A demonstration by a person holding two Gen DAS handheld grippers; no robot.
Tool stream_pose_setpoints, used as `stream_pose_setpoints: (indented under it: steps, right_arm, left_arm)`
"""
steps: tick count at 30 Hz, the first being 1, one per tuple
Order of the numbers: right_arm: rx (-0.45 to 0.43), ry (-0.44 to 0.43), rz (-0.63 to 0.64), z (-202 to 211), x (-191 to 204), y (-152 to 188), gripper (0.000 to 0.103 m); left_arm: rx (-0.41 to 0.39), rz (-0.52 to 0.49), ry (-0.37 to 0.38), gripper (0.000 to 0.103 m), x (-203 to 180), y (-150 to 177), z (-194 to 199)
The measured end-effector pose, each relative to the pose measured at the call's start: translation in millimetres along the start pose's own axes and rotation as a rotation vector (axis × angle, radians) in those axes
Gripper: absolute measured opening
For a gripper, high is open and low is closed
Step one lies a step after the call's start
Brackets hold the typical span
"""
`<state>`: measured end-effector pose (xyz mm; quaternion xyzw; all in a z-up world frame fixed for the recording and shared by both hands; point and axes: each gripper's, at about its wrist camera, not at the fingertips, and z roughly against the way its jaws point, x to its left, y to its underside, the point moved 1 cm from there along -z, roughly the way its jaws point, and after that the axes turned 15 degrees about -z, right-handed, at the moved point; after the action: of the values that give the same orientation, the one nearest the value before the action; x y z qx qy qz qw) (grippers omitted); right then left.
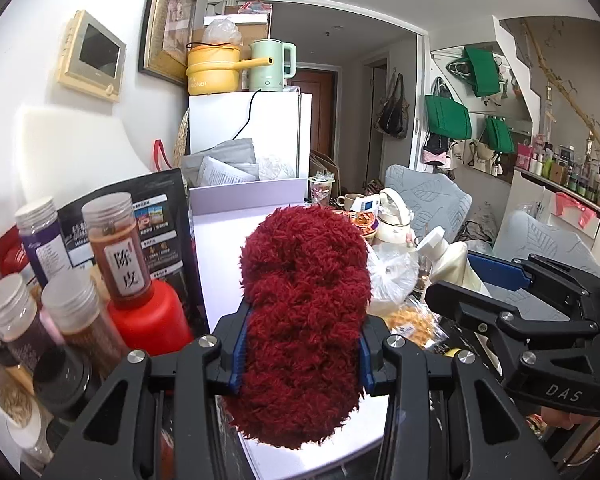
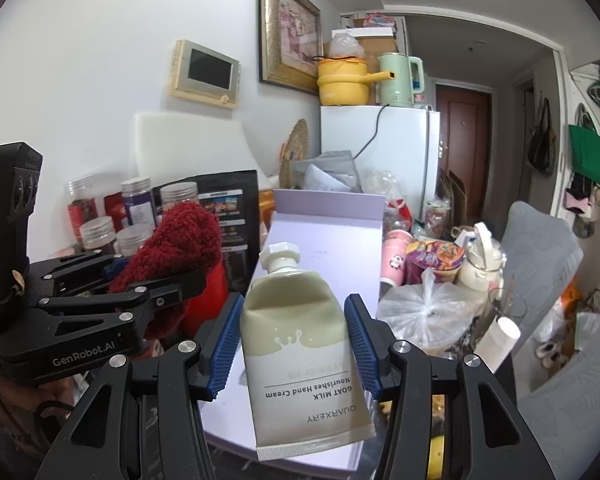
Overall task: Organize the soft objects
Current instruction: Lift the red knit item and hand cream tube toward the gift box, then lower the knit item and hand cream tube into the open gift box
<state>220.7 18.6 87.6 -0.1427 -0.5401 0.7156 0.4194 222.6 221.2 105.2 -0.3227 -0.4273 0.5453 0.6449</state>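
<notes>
My left gripper (image 1: 300,354) is shut on a fluffy dark red soft object (image 1: 304,300), held upright above the open lavender box (image 1: 236,232). It also shows in the right wrist view (image 2: 180,240), at the left. My right gripper (image 2: 294,344) is shut on a cream hand cream tube (image 2: 300,340), cap pointing away, over the same box (image 2: 332,232). The right gripper shows in the left wrist view (image 1: 480,292) at the right, with the tube (image 1: 448,256) in it.
Spice jars (image 1: 112,248), a red bottle (image 1: 148,316) and a black pouch (image 1: 156,216) crowd the left. A knotted plastic bag (image 2: 428,308), snack cups (image 2: 432,260) and a white kettle (image 2: 480,260) stand right of the box. A white fridge (image 2: 380,144) is behind.
</notes>
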Motion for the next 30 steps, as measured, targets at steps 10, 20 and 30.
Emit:
stream_pose_setpoints:
  steps: [10, 20, 30]
  right_arm:
    - [0.018, 0.016, -0.034, -41.0, -20.5, -3.7, 0.051]
    - [0.103, 0.054, -0.066, -76.4, -36.7, 12.2, 0.051]
    - [0.194, 0.101, -0.081, -106.3, -46.6, 27.0, 0.051]
  left_arm:
    - [0.034, -0.017, -0.024, 0.041, 4.5, -0.1, -41.9]
    - [0.130, -0.029, -0.034, 0.041, 4.6, 20.1, -80.8]
    - [0.213, -0.047, -0.038, 0.041, 2.3, 35.7, -111.6]
